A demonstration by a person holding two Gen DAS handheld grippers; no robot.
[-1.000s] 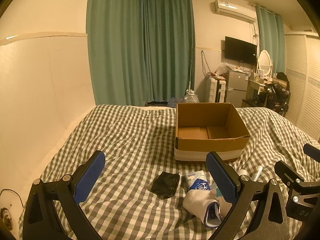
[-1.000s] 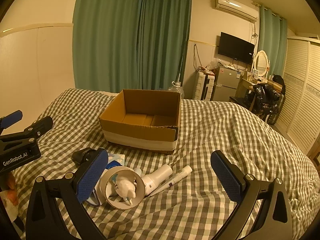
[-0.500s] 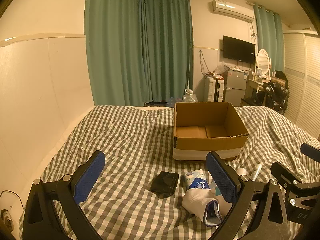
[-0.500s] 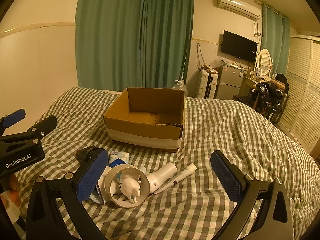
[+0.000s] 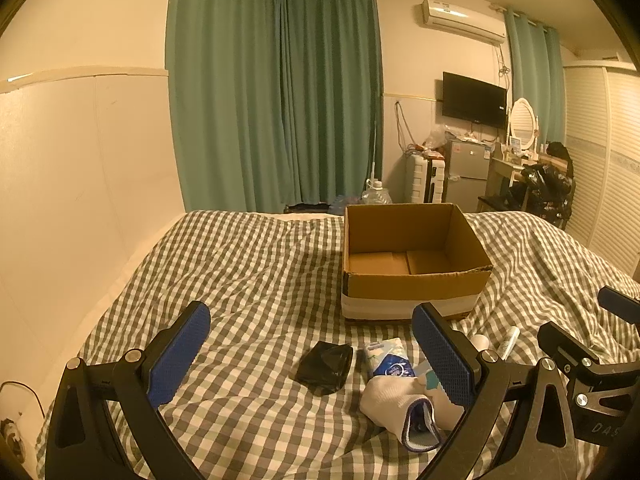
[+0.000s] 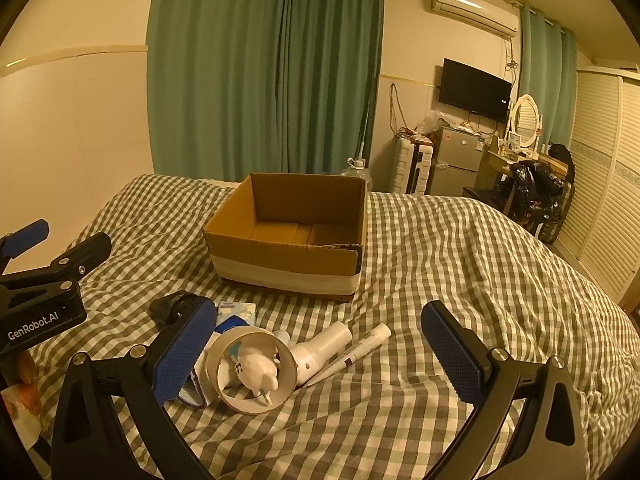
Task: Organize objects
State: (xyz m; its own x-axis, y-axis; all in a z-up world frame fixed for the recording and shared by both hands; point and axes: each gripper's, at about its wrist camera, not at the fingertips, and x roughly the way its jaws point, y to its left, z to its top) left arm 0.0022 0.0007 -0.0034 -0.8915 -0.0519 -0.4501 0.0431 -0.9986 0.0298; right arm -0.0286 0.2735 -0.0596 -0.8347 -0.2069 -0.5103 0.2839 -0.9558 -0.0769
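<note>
An open, empty cardboard box [image 5: 412, 268] [image 6: 288, 240] stands on the checked bedspread [image 5: 248, 272]. In front of it lie a black pouch [image 5: 325, 366] [image 6: 168, 306], a blue-white tissue pack [image 5: 388, 362] [image 6: 236, 314], a white sock [image 5: 394, 396], a white handheld fan [image 6: 256, 368] and a white tube [image 6: 356, 350]. My left gripper [image 5: 310, 354] is open and empty above the pouch. My right gripper [image 6: 318, 354] is open and empty above the fan and tube.
A wall panel [image 5: 80, 184] runs along the bed's left side. Green curtains [image 5: 280, 100] hang beyond the bed's far end. A fridge [image 6: 456, 160], a TV [image 6: 474, 90] and a dresser [image 6: 516, 160] stand at the back right. Louvred wardrobe doors [image 6: 600, 184] line the right.
Both grippers have lifted and drawn back slightly, so the box and the items sit a little lower in each view. Both jaws stay open.
</note>
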